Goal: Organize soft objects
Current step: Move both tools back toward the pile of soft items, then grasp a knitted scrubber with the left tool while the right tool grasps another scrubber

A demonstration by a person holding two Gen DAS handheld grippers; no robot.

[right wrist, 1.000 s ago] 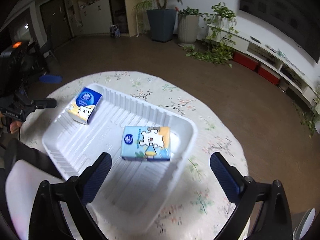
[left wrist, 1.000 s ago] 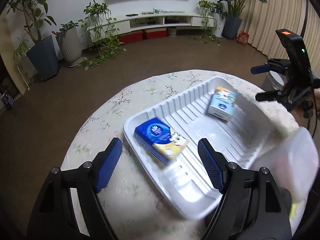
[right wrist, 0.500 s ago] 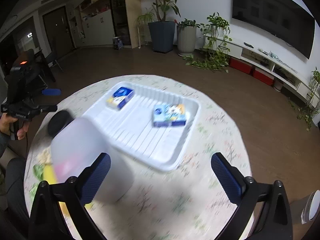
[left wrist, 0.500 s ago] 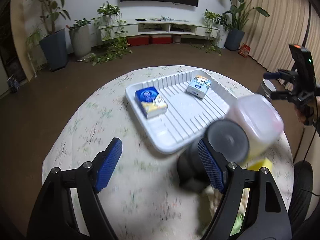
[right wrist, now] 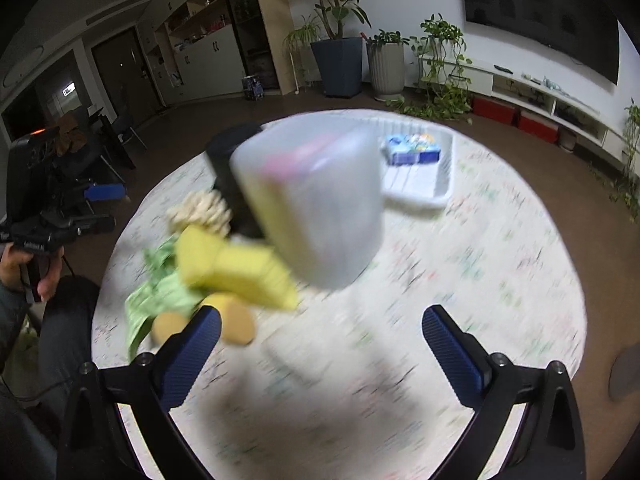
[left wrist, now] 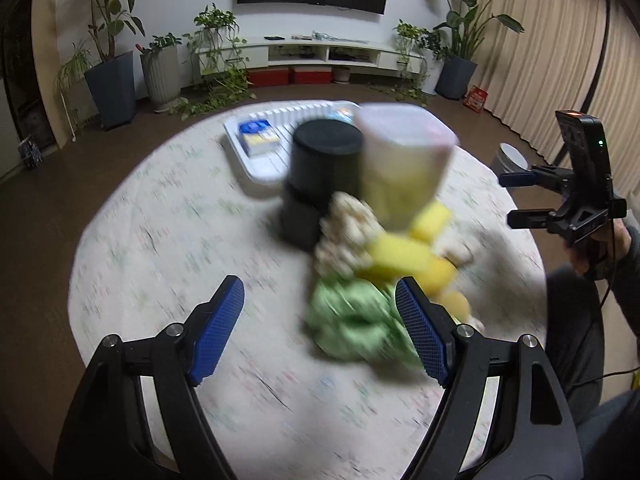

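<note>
Several soft things lie heaped at mid-frame in our left wrist view — yellow sponges (left wrist: 400, 254), a green cloth (left wrist: 352, 320), a cream knobbly piece (left wrist: 344, 224) — all blurred. Just behind them stand a translucent tub (left wrist: 404, 164) and a black cylinder (left wrist: 320, 176), touching. Farther up sits our white tray (left wrist: 256, 164) with a blue packet (left wrist: 258, 136); the right wrist view shows another packet (right wrist: 414, 148) there. Our left gripper (left wrist: 318, 330) and right gripper (right wrist: 320, 354) both have their jaws apart, holding nothing, above the round floral table (left wrist: 160, 240).
</note>
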